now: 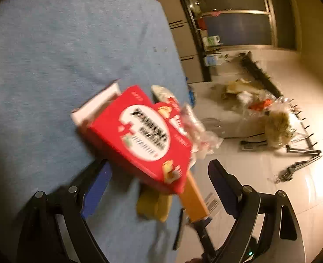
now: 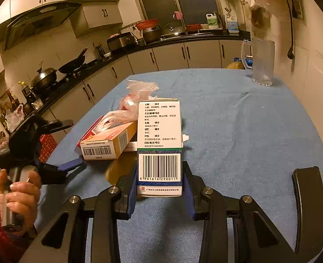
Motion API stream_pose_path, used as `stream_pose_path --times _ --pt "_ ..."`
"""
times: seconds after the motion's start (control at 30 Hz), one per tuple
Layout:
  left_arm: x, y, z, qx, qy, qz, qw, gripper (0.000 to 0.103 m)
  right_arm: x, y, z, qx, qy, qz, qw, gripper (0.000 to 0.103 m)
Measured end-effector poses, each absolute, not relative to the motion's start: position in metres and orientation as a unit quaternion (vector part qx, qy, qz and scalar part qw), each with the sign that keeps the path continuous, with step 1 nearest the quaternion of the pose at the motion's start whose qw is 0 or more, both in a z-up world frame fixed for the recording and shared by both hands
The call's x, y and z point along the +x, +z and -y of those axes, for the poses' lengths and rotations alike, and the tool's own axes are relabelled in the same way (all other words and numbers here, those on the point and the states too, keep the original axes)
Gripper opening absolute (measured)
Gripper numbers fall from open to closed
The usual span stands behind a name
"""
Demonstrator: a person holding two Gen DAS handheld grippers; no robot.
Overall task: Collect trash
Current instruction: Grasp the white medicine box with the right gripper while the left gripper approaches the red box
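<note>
1. While the right tongs (image 2: 159, 188) at the lower centre of the right wrist view grip a white medicine box (image 2: 159, 140) between closed pads, the collecting step is mid-way, I judge.
2. Lower in the left wrist view, the left tongs (image 1: 159, 175) stand wide apart, holding nothing, just short of a red carton (image 1: 139, 135).
3. Beyond, an orange box (image 2: 109, 142) and crumpled plastic wrap (image 2: 135, 96) lie touching on the blue worktop (image 2: 238, 131).
4. At upper right stands a glass mug (image 2: 261, 61).
5. Next probably: carry the held box off, with the left closing on the carton.
</note>
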State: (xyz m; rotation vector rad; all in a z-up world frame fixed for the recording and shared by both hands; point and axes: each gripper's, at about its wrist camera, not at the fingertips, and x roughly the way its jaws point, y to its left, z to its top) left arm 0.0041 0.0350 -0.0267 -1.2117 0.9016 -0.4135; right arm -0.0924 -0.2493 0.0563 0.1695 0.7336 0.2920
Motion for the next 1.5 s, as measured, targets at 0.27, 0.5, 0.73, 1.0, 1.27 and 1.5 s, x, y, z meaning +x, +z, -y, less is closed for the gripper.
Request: stream_pose_path --times 0.27,0.5,0.73,1.0,1.27,1.5 --pt "0.027 -0.034 -0.017 -0.552 -0.166 -0.406 0.709 0.033 -0.095 0.053 0.261 0.1 0.148 -0.358 0.916 0.039" --pt "0.03 0.005 -0.031 -0.436 -0.137 -0.414 0.787 0.028 -0.098 0.056 0.268 0.104 0.149 -0.349 0.919 0.039" --pt "0.038 0.034 -0.05 -0.383 -0.11 -0.42 0.815 0.056 -0.096 0.057 0.27 0.111 0.159 -0.347 0.917 0.039" --pt "0.093 0.058 -0.055 -0.262 -0.076 -0.464 0.843 0.088 -0.097 0.056 0.272 0.118 0.167 -0.346 0.916 0.039" --pt "0.113 0.033 -0.052 -0.204 -0.063 -0.512 0.832 0.088 -0.093 0.05 0.278 0.129 0.169 -0.351 0.912 0.039" --pt "0.088 0.037 -0.066 -0.216 -0.021 -0.475 0.853 0.072 -0.088 0.044 0.276 0.133 0.177 -0.358 0.907 0.039"
